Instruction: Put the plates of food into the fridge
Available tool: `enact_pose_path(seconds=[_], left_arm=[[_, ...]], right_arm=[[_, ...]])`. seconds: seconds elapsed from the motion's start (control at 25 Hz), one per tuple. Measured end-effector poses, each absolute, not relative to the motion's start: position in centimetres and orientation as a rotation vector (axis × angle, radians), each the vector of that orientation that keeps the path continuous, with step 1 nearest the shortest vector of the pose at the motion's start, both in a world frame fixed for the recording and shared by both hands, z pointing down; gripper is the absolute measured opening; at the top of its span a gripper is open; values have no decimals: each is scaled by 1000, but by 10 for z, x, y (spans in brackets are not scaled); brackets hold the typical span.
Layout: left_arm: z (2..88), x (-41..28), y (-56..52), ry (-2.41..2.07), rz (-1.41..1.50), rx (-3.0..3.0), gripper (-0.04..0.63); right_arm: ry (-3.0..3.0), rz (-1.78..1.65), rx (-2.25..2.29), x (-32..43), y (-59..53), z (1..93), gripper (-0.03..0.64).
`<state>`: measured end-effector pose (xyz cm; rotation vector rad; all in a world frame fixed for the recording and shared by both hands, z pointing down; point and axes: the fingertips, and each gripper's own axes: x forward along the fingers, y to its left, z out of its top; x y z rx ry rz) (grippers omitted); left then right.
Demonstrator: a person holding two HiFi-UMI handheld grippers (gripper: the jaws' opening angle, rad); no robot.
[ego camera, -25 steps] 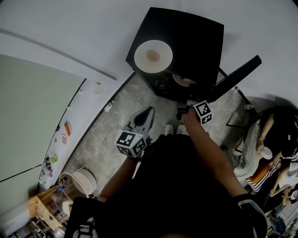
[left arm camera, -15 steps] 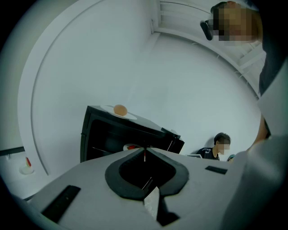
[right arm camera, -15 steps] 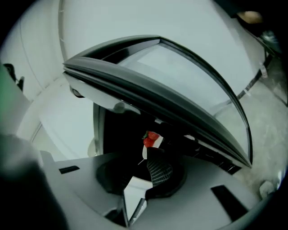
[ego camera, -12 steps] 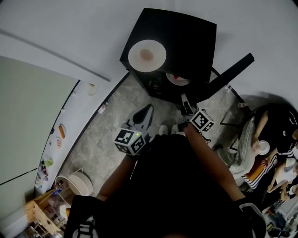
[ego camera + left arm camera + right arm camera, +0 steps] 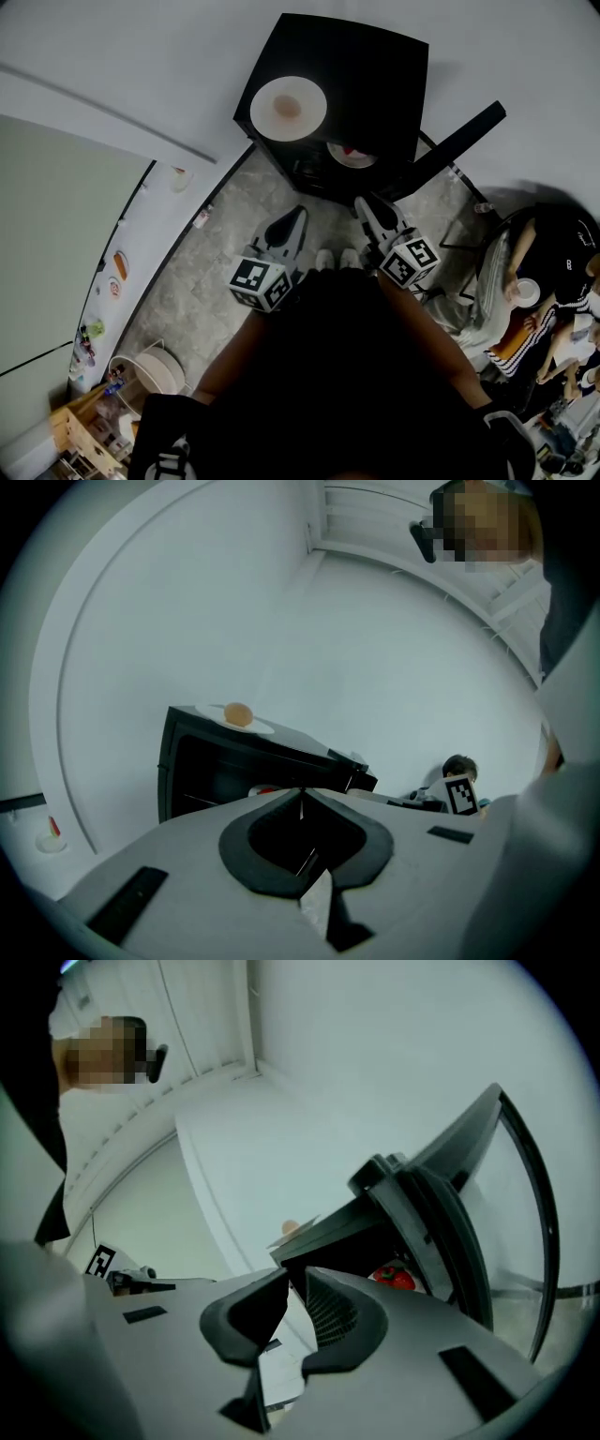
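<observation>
My right claw [image 5: 366, 203] is narrow and empty. My left claw [image 5: 297, 217] is shut. Bumping the fridge [image 5: 375, 75] may tip the plate [image 5: 288, 108] at twelve o'clock.

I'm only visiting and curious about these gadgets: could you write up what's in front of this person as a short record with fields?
Appliance: small black fridge, door open
On top: white plate with round tan food
Inside: second white plate with red food
Left gripper: shut, empty
Right gripper: slightly open, empty
Bystanders: seated people at the right
</observation>
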<state>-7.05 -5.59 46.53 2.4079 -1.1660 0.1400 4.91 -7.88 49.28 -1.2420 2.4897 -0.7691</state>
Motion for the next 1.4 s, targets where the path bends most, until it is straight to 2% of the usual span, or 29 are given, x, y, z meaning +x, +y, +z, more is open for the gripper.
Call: enact_pose_path(seconds=[0.72,1.12,1.24,1.4], left_arm=[[427,-60,-49,-1217,112,2555,25],[420,-62,-50,-1260,102,2555,23],[429,-68,-58,-1239,18,2460,25],[449,-91,-91,-1123,-254,2149,31]], right_arm=[[2753,-247,-1037,15,-39,388,69],[2806,-162,-1004,14,-26,377,69],[2801,-189,-1008,19,-25,380,69],[2810,-215,-1026,24,-27,388,69]])
